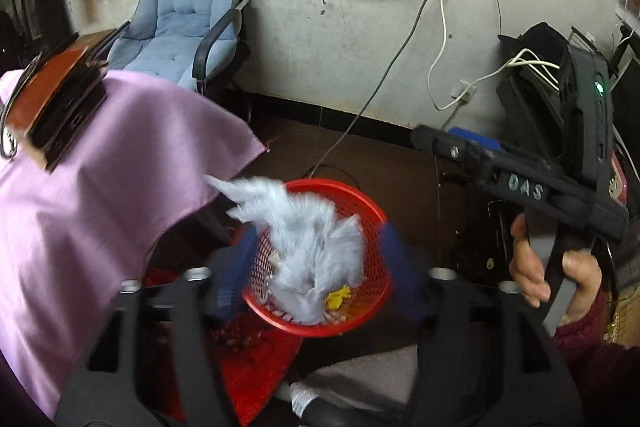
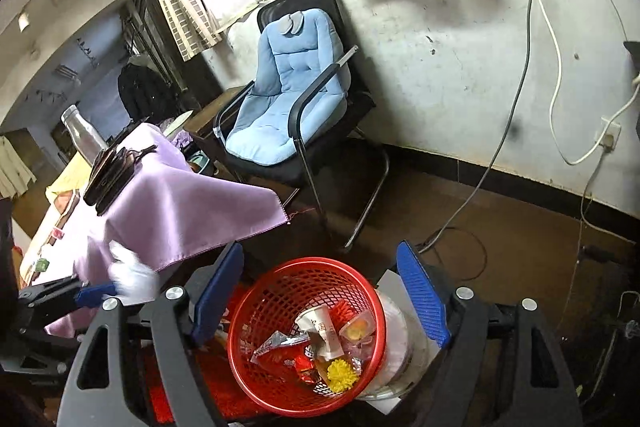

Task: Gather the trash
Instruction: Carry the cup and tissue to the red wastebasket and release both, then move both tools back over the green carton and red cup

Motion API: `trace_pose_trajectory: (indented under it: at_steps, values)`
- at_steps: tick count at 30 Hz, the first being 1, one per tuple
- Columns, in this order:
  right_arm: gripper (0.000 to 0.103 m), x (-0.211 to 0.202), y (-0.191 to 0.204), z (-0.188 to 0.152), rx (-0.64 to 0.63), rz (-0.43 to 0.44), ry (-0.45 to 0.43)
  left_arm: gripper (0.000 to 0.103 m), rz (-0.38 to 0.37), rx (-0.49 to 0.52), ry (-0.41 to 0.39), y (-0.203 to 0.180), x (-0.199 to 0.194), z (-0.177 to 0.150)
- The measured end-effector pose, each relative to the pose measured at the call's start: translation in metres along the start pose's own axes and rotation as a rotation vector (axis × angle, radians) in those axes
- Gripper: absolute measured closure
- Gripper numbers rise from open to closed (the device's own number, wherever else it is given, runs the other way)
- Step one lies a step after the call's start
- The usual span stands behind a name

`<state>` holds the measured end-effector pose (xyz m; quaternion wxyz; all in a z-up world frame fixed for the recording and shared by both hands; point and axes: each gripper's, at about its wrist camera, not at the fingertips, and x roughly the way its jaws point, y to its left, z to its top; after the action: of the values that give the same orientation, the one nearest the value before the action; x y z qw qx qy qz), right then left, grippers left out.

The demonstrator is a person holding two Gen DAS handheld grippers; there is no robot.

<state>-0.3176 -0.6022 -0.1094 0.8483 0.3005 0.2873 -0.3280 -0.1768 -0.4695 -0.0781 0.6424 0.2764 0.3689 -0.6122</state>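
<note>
A crumpled white tissue [image 1: 308,247] hangs blurred over the mouth of the red basket [image 1: 372,211], between the blue fingers [image 1: 240,267] of the left hand-held gripper [image 1: 320,267]. The fingers stand wide apart on either side of the tissue, and the blur makes it impossible to tell whether they touch it. In the right wrist view the same tissue [image 2: 132,277] shows as a white smear at the tip of the left hand-held gripper [image 2: 96,293], just in front of the hanging purple cloth [image 2: 180,215].

The red basket [image 2: 256,291] sits on the floor and holds a paper cup [image 2: 324,327], red wrappers [image 2: 304,363], a small clear tub [image 2: 356,331] and a yellow flower-shaped scrap [image 2: 340,375]. The right hand-held gripper [image 2: 320,307] hovers above it with its blue fingers [image 2: 424,295] spread wide and nothing between them; in the left wrist view a hand [image 1: 556,267] grips its handle.

The purple cloth [image 1: 100,167] covers a desk beside the basket, with a dark stack of flat things [image 1: 60,103] on top. A steel bottle [image 2: 80,131] stands farther back. A black chair with a blue cushion [image 2: 288,95] stands against the wall, and cables [image 2: 516,99] run down to the floor.
</note>
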Motion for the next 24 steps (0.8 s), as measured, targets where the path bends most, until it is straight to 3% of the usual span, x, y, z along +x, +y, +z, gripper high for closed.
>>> trace_pose_trajectory:
  at_steps: [6, 13, 24]
  values:
    - [0.025, 0.0, -0.003, 0.0, 0.003, 0.018, 0.001, 0.021, 0.049, -0.009, -0.035, 0.004, -0.008, 0.004]
    - [0.025, -0.008, 0.014, 0.001, -0.018, 0.046, -0.006, 0.019, 0.129, -0.055, -0.09, 0.026, -0.037, -0.002]
    - [0.02, -0.028, 0.091, 0.006, -0.183, 0.11, -0.029, 0.013, 0.233, -0.161, -0.244, 0.07, -0.109, -0.025]
